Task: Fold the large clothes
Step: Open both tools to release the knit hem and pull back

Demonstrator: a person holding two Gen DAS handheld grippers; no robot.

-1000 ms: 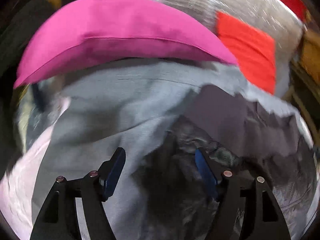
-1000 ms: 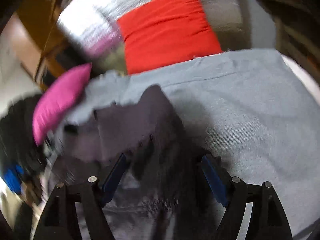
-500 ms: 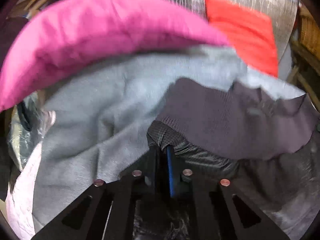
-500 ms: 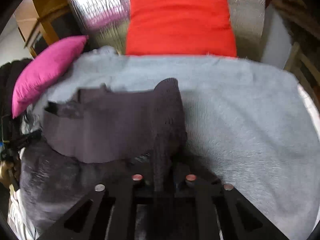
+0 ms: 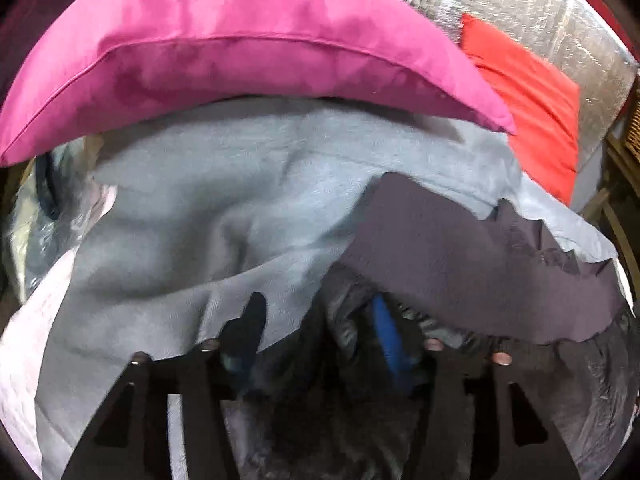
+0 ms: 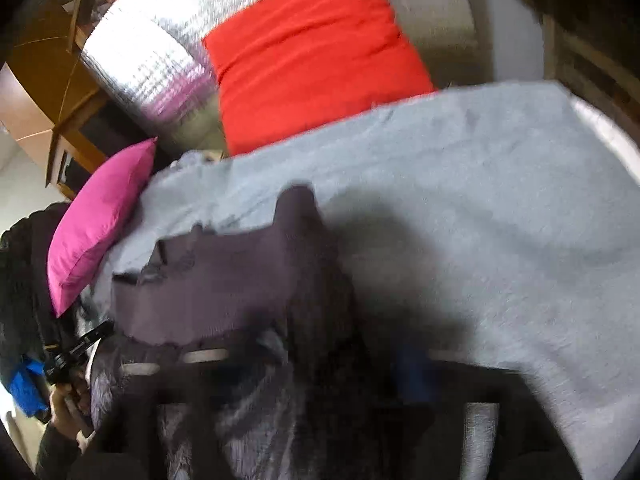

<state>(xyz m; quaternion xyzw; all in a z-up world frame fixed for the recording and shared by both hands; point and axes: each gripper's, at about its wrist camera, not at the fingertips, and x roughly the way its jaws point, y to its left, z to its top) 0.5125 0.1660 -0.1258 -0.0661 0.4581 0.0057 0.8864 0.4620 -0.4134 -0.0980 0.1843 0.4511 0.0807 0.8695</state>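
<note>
We see a dark jacket [image 5: 472,264], matte purple-grey knit at its ribbed band and glossy quilted black below, lying on a pale grey fleece blanket [image 5: 224,208] that covers the bed. The left gripper [image 5: 316,316] has its jaws opening, a fold of the shiny quilted fabric between them but not pinched. The right gripper [image 6: 320,364], motion-blurred, is likewise opening over the jacket's raised corner, with cloth between its fingers. A smooth magenta cushion [image 5: 240,48] and a red cushion [image 6: 312,48] rest against a crinkled silver foil panel [image 6: 160,60].
</note>
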